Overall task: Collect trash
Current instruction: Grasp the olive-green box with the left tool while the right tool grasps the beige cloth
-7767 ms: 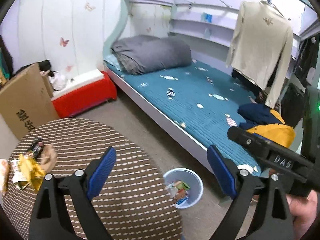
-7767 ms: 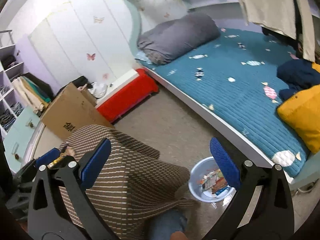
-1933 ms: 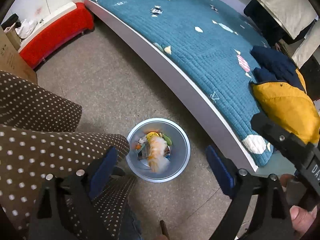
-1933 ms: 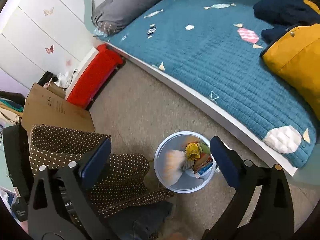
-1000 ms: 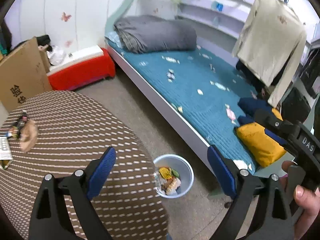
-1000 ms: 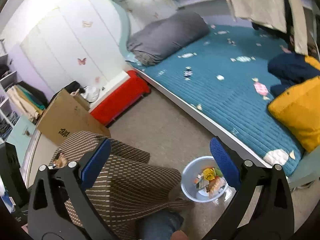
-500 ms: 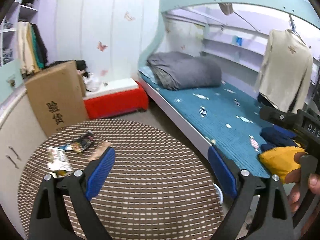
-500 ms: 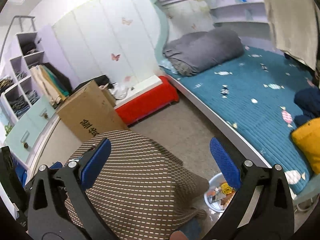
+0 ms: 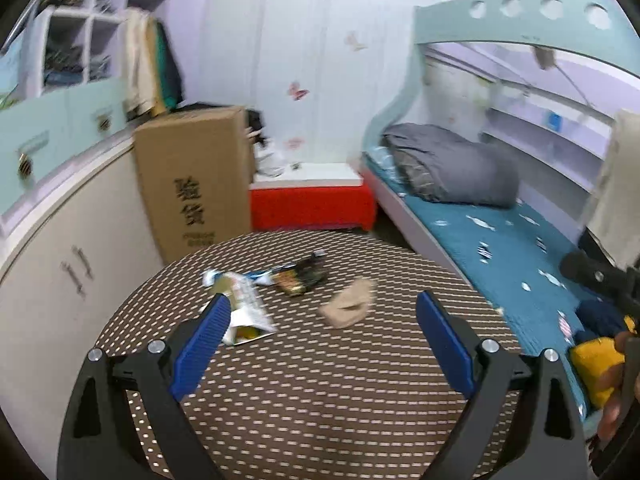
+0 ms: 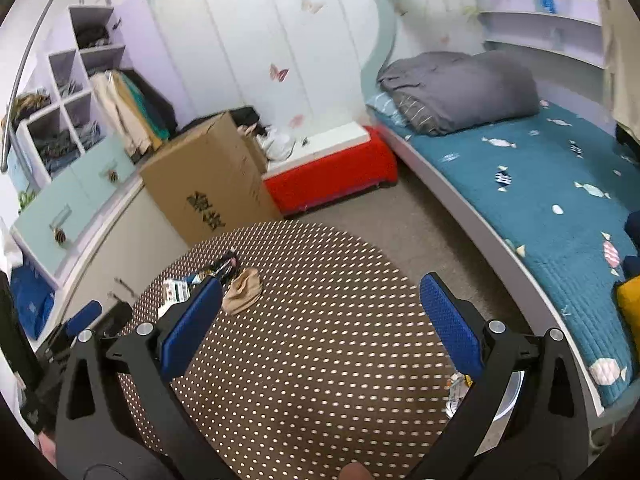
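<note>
Trash lies on the far part of the round table with the brown dotted cloth [image 9: 320,392]: a crumpled tan wrapper [image 9: 349,303], a dark snack wrapper [image 9: 298,278] and a white packet [image 9: 246,307]. My left gripper [image 9: 324,344] is open and empty above the table, just short of them. My right gripper [image 10: 322,322] is open and empty over the table's near half; the tan wrapper [image 10: 242,290] and dark wrapper [image 10: 222,267] lie beyond its left finger. The trash bin [image 10: 510,394] is partly hidden behind its right finger.
A cardboard box [image 9: 196,184] and a red bench [image 9: 310,202] stand behind the table. A bed with a teal quilt [image 10: 540,200] runs along the right. White cabinets [image 9: 60,240] line the left. The right gripper's body [image 9: 600,280] shows at the right edge.
Both grippers have swung up and left from the bin on the floor to the table. The trash on the table has come into the middle of the left view.
</note>
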A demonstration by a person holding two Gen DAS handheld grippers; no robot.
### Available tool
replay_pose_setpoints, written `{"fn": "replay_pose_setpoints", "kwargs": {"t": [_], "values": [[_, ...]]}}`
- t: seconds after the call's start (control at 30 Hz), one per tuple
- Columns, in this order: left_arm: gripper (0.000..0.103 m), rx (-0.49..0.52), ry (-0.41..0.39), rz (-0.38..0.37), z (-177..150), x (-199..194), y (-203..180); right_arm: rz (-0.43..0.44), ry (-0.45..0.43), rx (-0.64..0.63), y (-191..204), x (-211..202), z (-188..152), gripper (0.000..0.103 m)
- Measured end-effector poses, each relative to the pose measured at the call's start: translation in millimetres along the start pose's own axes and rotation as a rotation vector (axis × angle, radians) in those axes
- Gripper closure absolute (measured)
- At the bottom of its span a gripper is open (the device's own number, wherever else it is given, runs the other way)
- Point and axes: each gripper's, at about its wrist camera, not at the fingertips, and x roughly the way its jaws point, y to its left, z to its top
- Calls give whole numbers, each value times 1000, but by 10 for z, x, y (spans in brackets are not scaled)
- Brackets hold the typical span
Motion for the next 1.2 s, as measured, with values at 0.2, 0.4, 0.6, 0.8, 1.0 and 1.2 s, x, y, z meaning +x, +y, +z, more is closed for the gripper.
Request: {"fn": "replay_pose_setpoints", "kwargs": {"t": [0.2,0.4,0.6,0.8,1.0,1.2], "values": [[11,-57,34,76,-75,245,434,15,57,-28,166,352,-77,6],[11,-100,83,113,-143,554,691,21,111,-50,272,712,-147,6],[11,-101,147,131,-185,922,755,26,164,-68,343,1061,-223,6],[13,-109,204,143,-182,1323,777,33,208,-89,406,1346,-291,6],[47,-132,262,98,-223,1550,846,75,262,-149,687,1716,-329,6],[53,-125,253,62,-275,1455,871,71,293,-231,1067,2081,-410,24]]}}
